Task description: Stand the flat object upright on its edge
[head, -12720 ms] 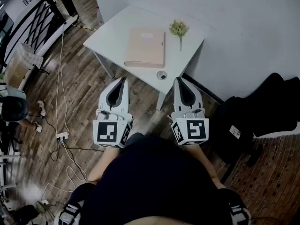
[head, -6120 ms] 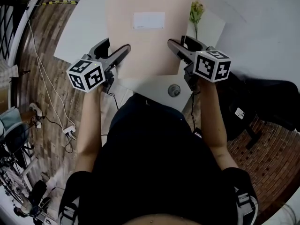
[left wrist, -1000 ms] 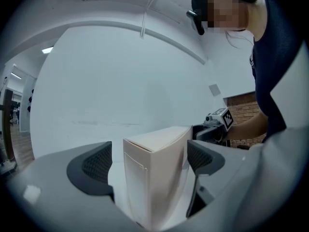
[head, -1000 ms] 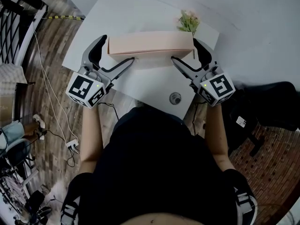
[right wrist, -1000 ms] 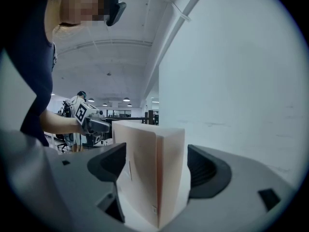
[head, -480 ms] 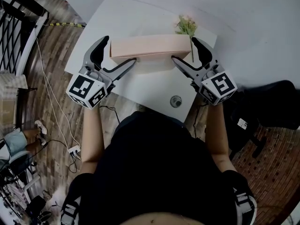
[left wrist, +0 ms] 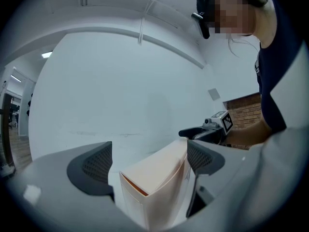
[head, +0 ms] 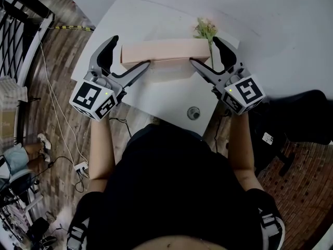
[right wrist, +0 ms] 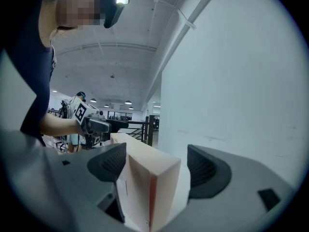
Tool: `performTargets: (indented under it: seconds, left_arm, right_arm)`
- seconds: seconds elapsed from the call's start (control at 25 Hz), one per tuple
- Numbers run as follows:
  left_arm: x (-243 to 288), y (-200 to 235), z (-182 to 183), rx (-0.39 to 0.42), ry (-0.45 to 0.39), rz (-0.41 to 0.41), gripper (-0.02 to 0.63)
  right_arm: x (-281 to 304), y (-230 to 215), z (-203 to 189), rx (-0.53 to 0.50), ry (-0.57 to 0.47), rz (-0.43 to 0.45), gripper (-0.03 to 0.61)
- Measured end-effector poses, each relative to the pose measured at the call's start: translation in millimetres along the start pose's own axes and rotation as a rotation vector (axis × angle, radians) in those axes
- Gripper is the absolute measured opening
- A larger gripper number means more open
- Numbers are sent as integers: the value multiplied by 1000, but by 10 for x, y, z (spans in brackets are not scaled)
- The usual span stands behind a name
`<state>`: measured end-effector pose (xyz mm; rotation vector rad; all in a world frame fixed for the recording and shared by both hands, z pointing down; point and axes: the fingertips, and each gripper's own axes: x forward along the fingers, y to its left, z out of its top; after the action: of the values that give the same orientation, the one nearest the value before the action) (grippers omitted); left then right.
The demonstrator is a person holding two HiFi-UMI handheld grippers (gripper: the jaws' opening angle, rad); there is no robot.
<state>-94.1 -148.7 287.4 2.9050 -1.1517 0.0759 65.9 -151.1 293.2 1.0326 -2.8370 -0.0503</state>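
two hand-held grippers at one upright flat box

item 1: flat box [head: 166, 51], pale peach. it stands on a long edge on the white counter [head: 151, 20], near the middle, with its narrow top face turned up to the head view. one end shows in the left gripper view [left wrist: 154, 178] and the other end in the right gripper view [right wrist: 145, 178].

item 2: left hand-held gripper [head: 130, 51], at the left end of the box. its jaws are spread wide and straddle that end. in its own view [left wrist: 147, 163] the box end sits between the two dark pads. the pad on the person's side is just beside the box's top corner, though contact cannot be confirmed. the far pad is clearly apart from the box.

item 3: right hand-held gripper [head: 203, 50], at the right end of the box, jaws likewise spread. in its own view [right wrist: 157, 163] the box end sits between the pads, close to the pad on the person's side. a plain gap separates it from the pad on the wall side.

item 4: flower sprig [head: 205, 29], green, lying on the counter just behind the box's right end.

item 5: small round object [head: 193, 112], grey, on the counter's near edge, well apart from the box.

item 6: black bag [head: 296, 119], on the floor to the right of the counter.
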Motion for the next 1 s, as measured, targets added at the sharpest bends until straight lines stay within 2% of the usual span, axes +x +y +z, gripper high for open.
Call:
performTargets:
  seconds: [0.16, 0.32, 0.4, 0.44, 0.48, 0.56, 0.6, 0.68, 0.72, 0.84, 1.0]
  left_arm:
    - [10, 21, 113, 7, -17, 18, 469]
    - [26, 15, 289, 13, -45, 34, 453]
    - [24, 37, 380, 17, -58, 59, 416]
    - [9, 66, 429, 14, -68, 83, 367]
    - [-13, 106, 481, 7, -79, 112, 299]
    - [-53, 194, 586, 6, -98, 167, 179]
    - [-65, 235, 632, 14, -102, 190, 128]
    - [-83, 314, 721, 19, -111, 243, 46]
    - [-93, 352, 765, 14, -118, 273, 13]
    - [-90, 422, 896, 12, -121, 354, 11]
    - [-60, 429, 1142, 93, -118, 450, 11]
  right_arm:
    - [9, -29, 73, -11, -13, -12, 359]
    - [12, -82, 297, -5, -76, -39, 357]
    - [16, -115, 387, -28, -73, -60, 357]
    - [23, -122, 434, -39, -73, -69, 356]
    - [27, -129, 492, -52, -78, -83, 338]
    - [19, -164, 645, -72, -109, -131, 166]
    - [14, -189, 726, -73, -129, -156, 119]
    - [17, -257, 850, -52, -151, -208, 60]
    - [27, -300, 889, -35, -150, -238, 53]
    - [73, -408, 982, 0, -134, -319, 24]
    - [117, -476, 1136, -30, -114, -409, 12]
